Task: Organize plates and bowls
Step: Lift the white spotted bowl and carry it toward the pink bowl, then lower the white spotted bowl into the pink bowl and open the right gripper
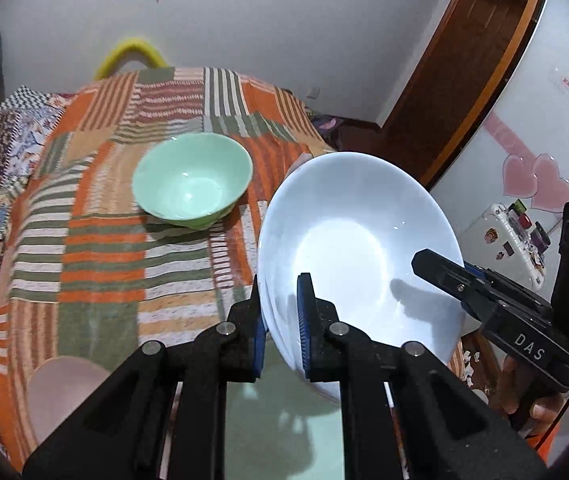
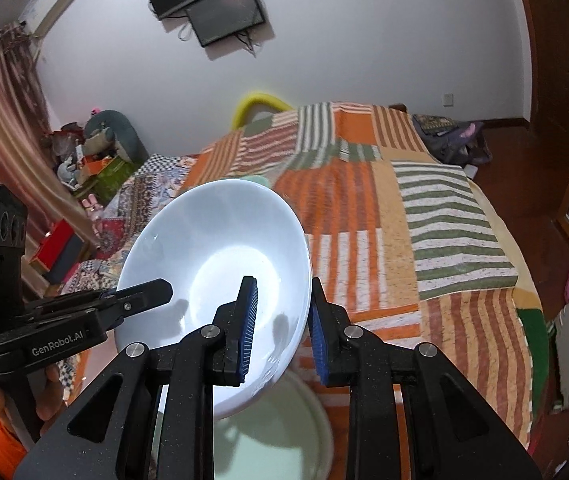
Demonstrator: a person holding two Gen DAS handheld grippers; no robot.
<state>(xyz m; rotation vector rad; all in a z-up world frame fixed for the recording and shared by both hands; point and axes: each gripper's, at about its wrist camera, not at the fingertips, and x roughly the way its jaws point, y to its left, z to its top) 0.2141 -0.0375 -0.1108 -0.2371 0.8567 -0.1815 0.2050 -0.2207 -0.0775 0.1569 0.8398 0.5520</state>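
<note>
Seen from the left wrist, the left gripper [image 1: 282, 322] is clenched on the near-left rim of a white bowl [image 1: 356, 240] — one blue pad inside the rim, the other outside. More than one white rim shows at the pinch, so it looks like a nested stack, though how many I cannot tell. The bowl tilts up off the striped cloth [image 1: 96, 264]. Across it, the right gripper [image 1: 450, 280] grasps the far-right rim; its black body reads "DAS", and a hand [image 1: 532, 396] wraps its handle below. Ahead and to the left of the left gripper, well apart from the white bowl, a green bowl [image 1: 192, 180] sits upright on the cloth. A pale green plate [image 1: 284, 436] lies just under the fingers, and a pinkish dish [image 1: 60, 392] shows low on the left. A white fridge [image 1: 544, 152] beyond the right gripper carries pink heart stickers; its small red label is too blurred to read.

From the right wrist, the right gripper [image 2: 280, 330] is clamped on the bowl [image 2: 212, 264] at its right rim. Opposite, the left gripper [image 2: 152, 292] bites the left rim — its body reads "GenRobot.AI" — with a hand [image 2: 50, 384] beneath. The plate [image 2: 284, 432] lies below the raised bowl.
</note>
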